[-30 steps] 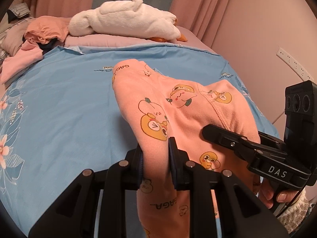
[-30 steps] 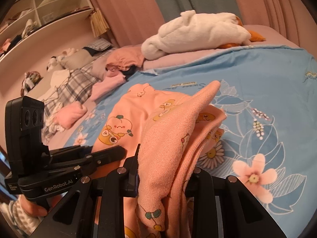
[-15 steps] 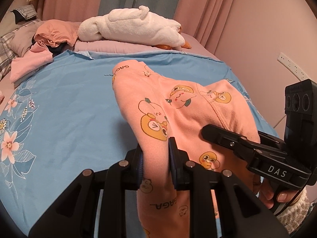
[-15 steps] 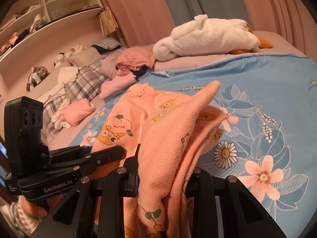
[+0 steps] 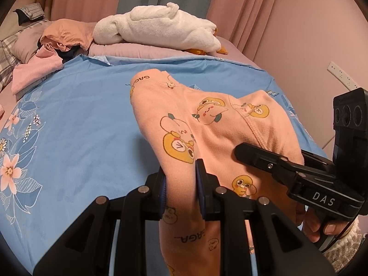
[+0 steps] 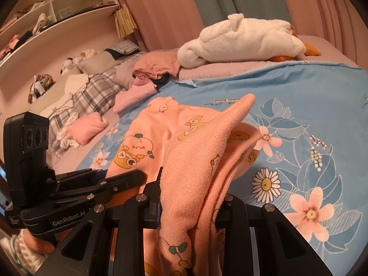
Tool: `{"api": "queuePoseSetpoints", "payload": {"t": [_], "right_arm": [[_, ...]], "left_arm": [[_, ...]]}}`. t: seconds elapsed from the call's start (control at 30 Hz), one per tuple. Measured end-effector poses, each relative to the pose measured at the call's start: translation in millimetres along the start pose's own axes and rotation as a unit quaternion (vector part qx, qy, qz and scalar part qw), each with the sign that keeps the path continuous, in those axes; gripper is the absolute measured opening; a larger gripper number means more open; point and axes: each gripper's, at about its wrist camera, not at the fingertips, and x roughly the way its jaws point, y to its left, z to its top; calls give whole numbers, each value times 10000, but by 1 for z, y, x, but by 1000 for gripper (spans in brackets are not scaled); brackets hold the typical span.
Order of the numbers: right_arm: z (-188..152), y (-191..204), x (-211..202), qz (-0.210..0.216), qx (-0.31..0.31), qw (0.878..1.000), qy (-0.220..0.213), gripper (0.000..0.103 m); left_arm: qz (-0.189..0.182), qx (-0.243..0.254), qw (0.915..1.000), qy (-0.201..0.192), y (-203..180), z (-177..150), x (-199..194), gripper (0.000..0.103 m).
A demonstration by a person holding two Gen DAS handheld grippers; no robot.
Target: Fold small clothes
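Note:
A small peach garment (image 5: pixel 207 124) printed with cartoon fruit lies stretched over the blue floral bedsheet (image 5: pixel 80 126). My left gripper (image 5: pixel 180 184) is shut on a bunched fold of the garment near its lower edge. My right gripper (image 6: pixel 187 197) is shut on another thick fold of the same garment (image 6: pixel 195 151), which drapes over and hides its fingertips. Each gripper shows in the other's view: the right one (image 5: pixel 299 172) to the right, the left one (image 6: pixel 80 195) to the left. The garment's far end rests on the sheet.
A white plush duck (image 5: pixel 158 27) lies on a pink blanket at the bed's far end. A heap of peach and pink clothes (image 5: pixel 53 46) sits at the far left. A wall (image 5: pixel 310 34) with a socket runs along the right. Shelves (image 6: pixel 46 11) stand behind the left side.
Both grippers have kept their hold on the garment. The views have shifted: more of the flowered sheet and the far clothes heap shows, as both grippers move with the cloth.

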Motion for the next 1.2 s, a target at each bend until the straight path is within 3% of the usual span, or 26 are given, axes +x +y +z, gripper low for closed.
{"api": "queuePoseSetpoints", "payload": {"t": [1.2], "right_arm": [[1, -2, 5, -20, 63, 10000, 58, 30]], "left_arm": [[10, 49, 9999, 119, -3, 0, 13, 22]]}}
